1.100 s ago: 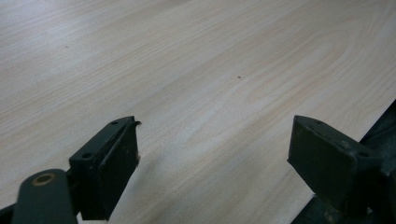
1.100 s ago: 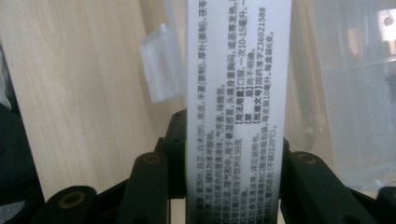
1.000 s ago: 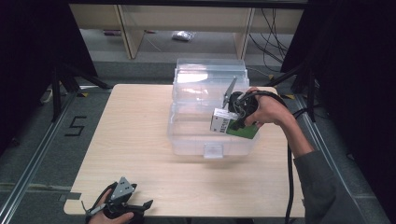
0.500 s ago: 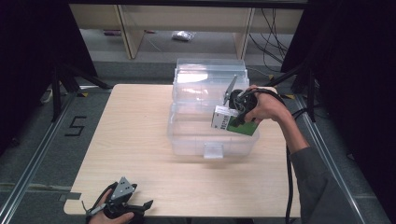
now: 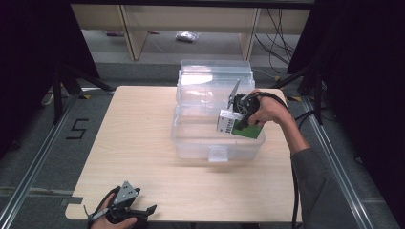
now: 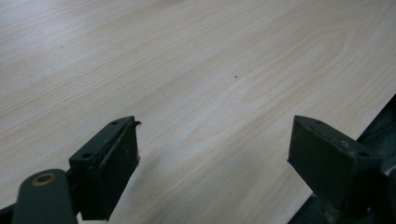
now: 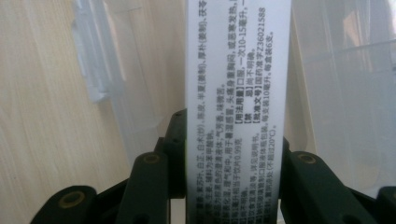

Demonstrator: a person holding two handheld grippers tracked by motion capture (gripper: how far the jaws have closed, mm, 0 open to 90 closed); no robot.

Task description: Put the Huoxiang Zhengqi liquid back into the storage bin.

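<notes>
The right tongs (image 5: 239,119) were clamped on a small carton (image 5: 239,125), one black jaw on each of its broad sides, and held it over the open clear plastic bin (image 5: 191,138) near the bin's 3 o'clock wall. The carton had been picked up and carried to the bin; as a judgement, what remained was to lower it in and let go, since it hung tilted above the rim and had not yet settled on the bin floor. The bin's lid (image 5: 215,76) stood folded back at 12 o'clock.

The carton was white on its end face and green along its long side. In the right gripper view its narrow white panel (image 7: 233,93) carried dense lines of small black print, rising straight up between the jaws.

The left tongs (image 5: 125,206) rested at the bench's (image 5: 138,124) 7 o'clock corner, well apart from the bin. Their jaws stood wide apart with nothing but bare wood (image 6: 196,84) between them.
</notes>
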